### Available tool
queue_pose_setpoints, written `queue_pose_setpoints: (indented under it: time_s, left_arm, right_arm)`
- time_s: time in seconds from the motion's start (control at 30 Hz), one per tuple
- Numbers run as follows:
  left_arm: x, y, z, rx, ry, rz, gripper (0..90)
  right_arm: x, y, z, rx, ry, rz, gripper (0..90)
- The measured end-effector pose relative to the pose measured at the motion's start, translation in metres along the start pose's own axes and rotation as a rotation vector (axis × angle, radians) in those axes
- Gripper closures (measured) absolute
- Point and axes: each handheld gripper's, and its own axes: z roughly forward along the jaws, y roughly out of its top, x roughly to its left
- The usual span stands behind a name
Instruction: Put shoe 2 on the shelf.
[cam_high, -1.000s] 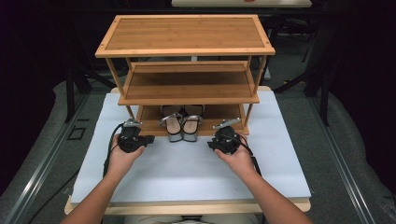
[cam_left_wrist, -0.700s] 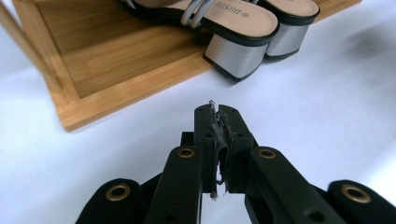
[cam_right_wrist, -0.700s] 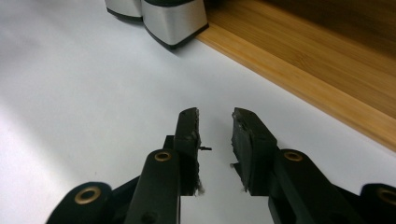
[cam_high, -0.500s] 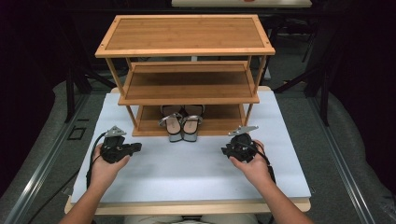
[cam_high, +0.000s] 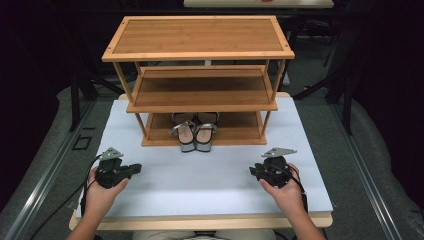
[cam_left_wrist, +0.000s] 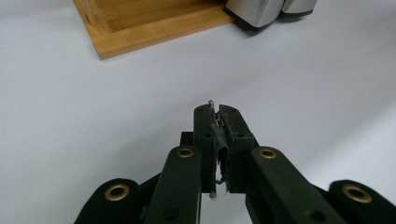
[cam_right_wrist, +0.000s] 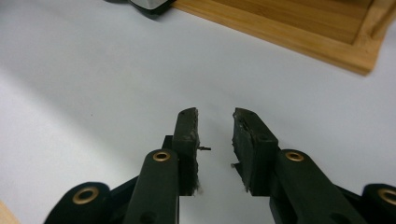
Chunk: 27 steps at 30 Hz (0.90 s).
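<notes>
A pair of silver sandals (cam_high: 194, 132) sits on the bottom shelf of a three-tier bamboo rack (cam_high: 200, 80), toes sticking out over its front edge. Their heels (cam_left_wrist: 261, 11) appear at the top of the left gripper view, and one heel (cam_right_wrist: 147, 5) at the top of the right gripper view. My left gripper (cam_high: 136, 169) rests over the white table near its front left, jaws pressed together with nothing between them (cam_left_wrist: 218, 114). My right gripper (cam_high: 252, 171) is at the front right, jaws slightly apart and empty (cam_right_wrist: 215, 116).
The white tabletop (cam_high: 200, 170) stretches between both hands, with a wooden front edge (cam_high: 200, 222). The rack's base board (cam_right_wrist: 299, 32) lies ahead of the right gripper. Dark floor and metal stands surround the table.
Both hands have drawn back from the rack towards the table's front and spread outward, left hand to the left, right hand to the right. The sandals stay on the bottom shelf.
</notes>
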Motion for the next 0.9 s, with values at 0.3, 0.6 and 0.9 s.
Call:
queue_pose_setpoints:
  time_s: [0.3, 0.6, 0.9]
  left_arm:
    - [-0.002, -0.014, 0.004, 0.028, -0.013, -0.003, 85.7]
    - [-0.003, -0.021, 0.012, 0.045, -0.014, 0.000, 85.7]
    - [-0.005, -0.023, 0.019, 0.062, -0.001, 0.034, 84.8]
  right_arm:
    - [-0.011, -0.030, -0.004, -0.005, -0.057, 0.057, 70.2]
    - [-0.023, -0.050, -0.001, -0.025, -0.015, 0.126, 69.8]
    - [-0.017, -0.052, 0.004, -0.071, -0.060, 0.097, 69.5]
